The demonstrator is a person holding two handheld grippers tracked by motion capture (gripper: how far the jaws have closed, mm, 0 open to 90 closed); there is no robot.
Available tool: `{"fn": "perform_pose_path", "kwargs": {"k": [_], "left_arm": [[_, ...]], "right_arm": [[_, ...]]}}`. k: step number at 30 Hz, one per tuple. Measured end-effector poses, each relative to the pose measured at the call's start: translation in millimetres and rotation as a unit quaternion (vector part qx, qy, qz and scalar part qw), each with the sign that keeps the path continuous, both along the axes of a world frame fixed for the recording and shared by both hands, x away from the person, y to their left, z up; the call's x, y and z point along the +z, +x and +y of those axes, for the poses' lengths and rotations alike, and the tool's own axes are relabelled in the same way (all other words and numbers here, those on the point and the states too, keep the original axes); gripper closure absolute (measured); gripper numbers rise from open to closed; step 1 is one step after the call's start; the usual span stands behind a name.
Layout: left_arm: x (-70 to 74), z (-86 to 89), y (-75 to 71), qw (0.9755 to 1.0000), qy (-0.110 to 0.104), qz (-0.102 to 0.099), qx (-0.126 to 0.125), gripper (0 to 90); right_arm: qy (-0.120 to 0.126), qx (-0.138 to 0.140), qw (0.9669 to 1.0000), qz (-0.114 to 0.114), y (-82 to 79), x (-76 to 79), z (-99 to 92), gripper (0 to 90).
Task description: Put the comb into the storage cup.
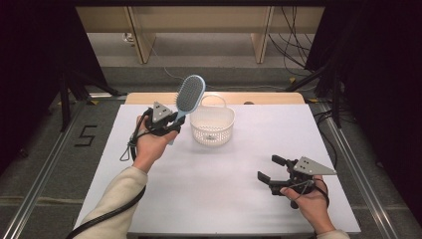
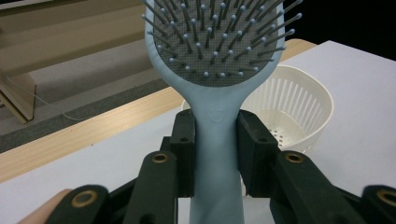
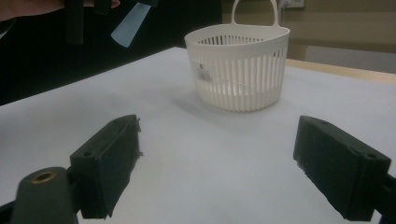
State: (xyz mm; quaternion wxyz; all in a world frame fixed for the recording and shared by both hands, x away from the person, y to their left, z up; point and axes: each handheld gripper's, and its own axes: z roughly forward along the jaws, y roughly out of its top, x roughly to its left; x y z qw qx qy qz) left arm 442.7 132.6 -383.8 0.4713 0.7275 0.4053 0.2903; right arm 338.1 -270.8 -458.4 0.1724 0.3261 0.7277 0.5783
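clamping hairbrush (image 2: 217, 140) handle between left gripper (image 2: 215, 154) fingers (image 2: 254, 154), bristles above.

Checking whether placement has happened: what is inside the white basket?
Nothing shows inside the white basket; its perforated floor looks bare. The hairbrush hides part of it, clamped in the left gripper.

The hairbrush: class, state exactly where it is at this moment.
In the high view the hairbrush is held up off the table, its handle clamped in the left gripper, left of the white basket.
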Motion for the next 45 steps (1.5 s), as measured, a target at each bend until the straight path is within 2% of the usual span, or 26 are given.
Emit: {"fn": "perform_pose_path", "kwargs": {"k": [24,36,45], "left_arm": [[6.3,-5.3,11.0,1.0,0.004,-0.008,-0.002,69.7],[8.7,-9.7,18.6,1.0,-0.006,-0.004,-0.006,69.7],[13.1,-10.5,21.2,0.9999,-0.008,-0.012,-0.004,69.7]], "right_arm": [[0.002,-0.001,1.0,0.0,0.0,0.1,-0.4,15.2],[0.006,-0.001,1.0,0.0,0.3,0.2,-1.3,15.2],[0.005,-0.002,1.0,0.0,0.3,0.3,-1.1,15.2]]}}
